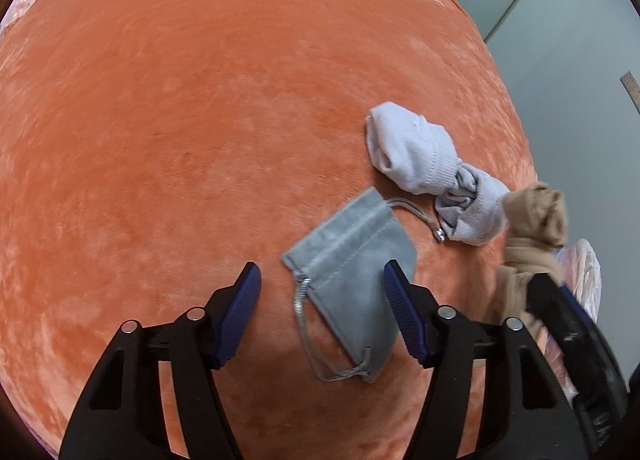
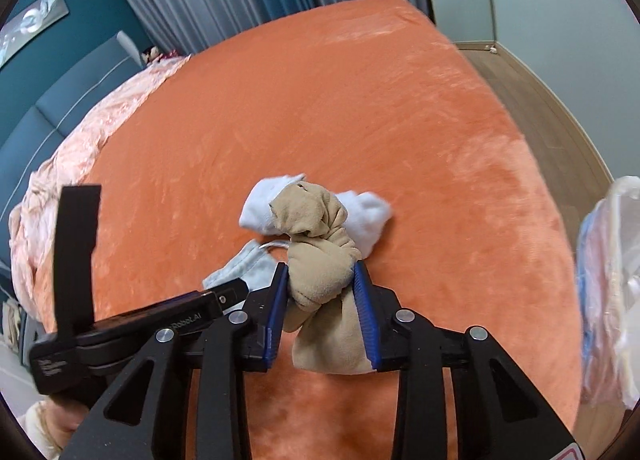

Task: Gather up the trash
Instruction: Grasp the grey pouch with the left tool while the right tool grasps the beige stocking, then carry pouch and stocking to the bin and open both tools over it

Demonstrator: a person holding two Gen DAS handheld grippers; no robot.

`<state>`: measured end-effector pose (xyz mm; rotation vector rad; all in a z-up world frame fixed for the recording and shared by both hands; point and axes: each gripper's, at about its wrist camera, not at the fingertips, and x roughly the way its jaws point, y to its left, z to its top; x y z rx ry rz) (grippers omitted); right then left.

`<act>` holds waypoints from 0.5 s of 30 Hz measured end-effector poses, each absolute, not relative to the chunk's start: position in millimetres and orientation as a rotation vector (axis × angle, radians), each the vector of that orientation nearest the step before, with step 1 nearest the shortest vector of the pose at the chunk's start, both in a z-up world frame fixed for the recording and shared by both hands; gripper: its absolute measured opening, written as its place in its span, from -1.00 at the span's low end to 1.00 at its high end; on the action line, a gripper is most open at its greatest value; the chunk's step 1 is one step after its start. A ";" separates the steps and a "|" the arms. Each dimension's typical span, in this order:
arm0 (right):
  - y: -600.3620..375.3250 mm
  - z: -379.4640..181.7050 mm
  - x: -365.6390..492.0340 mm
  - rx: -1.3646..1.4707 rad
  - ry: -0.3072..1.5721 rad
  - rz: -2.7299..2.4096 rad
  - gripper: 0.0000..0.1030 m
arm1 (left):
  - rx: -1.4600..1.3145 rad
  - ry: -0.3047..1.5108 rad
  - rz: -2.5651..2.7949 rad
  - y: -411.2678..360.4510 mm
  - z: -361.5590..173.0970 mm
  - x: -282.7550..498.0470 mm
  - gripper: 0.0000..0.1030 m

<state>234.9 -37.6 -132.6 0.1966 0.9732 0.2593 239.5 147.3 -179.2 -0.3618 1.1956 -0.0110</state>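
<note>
On the orange plush bed (image 1: pixel 200 120), the left hand-held gripper (image 1: pixel 322 312) hovers with its jaws spread wide over a flat grey velvet drawstring pouch (image 1: pixel 352 276), touching nothing. To the right of the pouch lies a rolled white and grey sock bundle (image 1: pixel 424 164). Further right, the right hand-held gripper (image 2: pixel 322 302) is clamped around a knotted beige stocking bundle (image 2: pixel 320 260), lifted above the bedding. At the far right edge hangs a translucent plastic bag (image 2: pixel 612 280). One item looks in hand; pouch and sock remain uncollected.
</note>
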 end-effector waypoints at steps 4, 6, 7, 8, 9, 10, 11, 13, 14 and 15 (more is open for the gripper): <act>-61.5 -114.7 227.7 0.210 0.932 0.213 -0.40 | -0.345 1.217 -0.045 133.1 -176.3 244.0 -0.74; -74.2 -108.8 224.3 0.224 0.918 0.195 -0.40 | -0.350 1.216 -0.053 129.6 -171.7 241.8 -0.77; -80.7 -105.8 221.9 0.233 0.911 0.187 -0.40 | -0.341 1.202 -0.061 126.3 -166.3 239.9 -0.78; -86.6 -103.0 219.5 0.241 0.904 0.178 -0.40 | -0.328 1.188 -0.068 122.5 -160.7 237.3 -0.79; -91.5 -100.8 217.1 0.248 0.897 0.171 -0.40 | -0.320 1.179 -0.076 118.9 -155.5 235.2 -0.79; -94.8 -98.3 215.2 0.255 0.891 0.167 -0.40 | -0.315 1.168 -0.089 114.5 -148.8 233.0 -0.79; -99.6 -94.9 212.4 0.262 0.882 0.161 -0.40 | -0.313 1.157 -0.102 111.0 -141.3 231.0 -0.80; -108.0 -88.3 207.7 0.275 0.863 0.153 -0.40 | -0.304 1.131 -0.122 103.0 -126.6 227.5 -0.80; -111.7 -84.6 205.0 0.281 0.853 0.150 -0.40 | -0.299 1.119 -0.134 98.9 -118.9 226.7 -0.80; -116.3 -80.0 202.0 0.288 0.840 0.146 -0.40 | -0.294 1.105 -0.149 93.4 -109.9 224.8 -0.80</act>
